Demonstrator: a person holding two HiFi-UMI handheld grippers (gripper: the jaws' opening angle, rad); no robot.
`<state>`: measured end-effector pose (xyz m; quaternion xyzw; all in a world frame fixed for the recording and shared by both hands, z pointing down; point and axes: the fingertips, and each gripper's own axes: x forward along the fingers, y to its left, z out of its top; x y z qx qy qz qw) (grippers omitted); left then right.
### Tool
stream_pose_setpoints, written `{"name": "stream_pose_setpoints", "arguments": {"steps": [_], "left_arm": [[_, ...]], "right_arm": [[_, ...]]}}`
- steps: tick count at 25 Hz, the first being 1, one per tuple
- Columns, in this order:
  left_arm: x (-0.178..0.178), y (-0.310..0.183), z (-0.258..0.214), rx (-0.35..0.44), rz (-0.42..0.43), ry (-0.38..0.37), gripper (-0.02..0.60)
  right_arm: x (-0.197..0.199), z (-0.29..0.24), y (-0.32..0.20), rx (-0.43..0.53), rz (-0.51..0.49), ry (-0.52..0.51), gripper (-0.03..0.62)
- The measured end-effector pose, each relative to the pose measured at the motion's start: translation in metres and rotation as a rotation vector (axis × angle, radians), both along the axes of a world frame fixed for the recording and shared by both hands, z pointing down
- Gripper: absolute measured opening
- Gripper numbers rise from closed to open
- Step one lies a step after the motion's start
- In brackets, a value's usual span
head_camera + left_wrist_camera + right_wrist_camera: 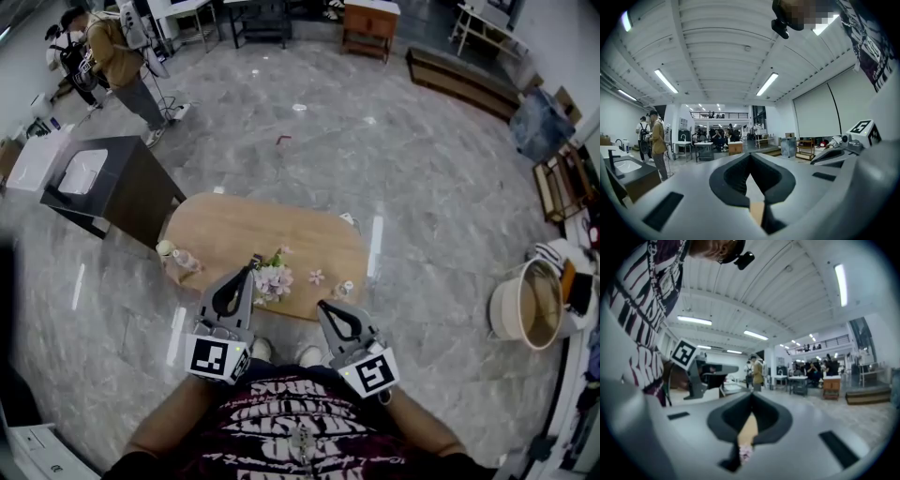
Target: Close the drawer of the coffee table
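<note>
Both tools held level at waist height, side by side. Grey left gripper [253,265]: jaws pressed together, nothing between them. Grey right gripper [323,306]: same, jaws together, empty. Just past the tips: oval light-wood coffee table [225,230] on grey marble floor [375,159]; its drawer can't be made out from above. Near edge carries a pink flower bunch [273,280]; clear bottle [179,257] lies at the left end. Beyond, left: dark cabinet with white sink [131,192]. Far back: person in tan jacket [114,52]
</note>
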<state>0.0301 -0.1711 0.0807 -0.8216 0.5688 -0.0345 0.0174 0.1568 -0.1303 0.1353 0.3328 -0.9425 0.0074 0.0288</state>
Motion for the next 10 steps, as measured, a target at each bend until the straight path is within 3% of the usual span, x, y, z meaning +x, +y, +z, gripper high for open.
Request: {"name": "stream_pose_setpoints", "arguments": {"steps": [10], "left_arm": [[-0.012,0.027,0.008,-0.072,-0.070,-0.044,0.021]], "right_arm": [[0.006,-0.001,-0.011,-0.016,0.007,-0.072,0.034]]}}
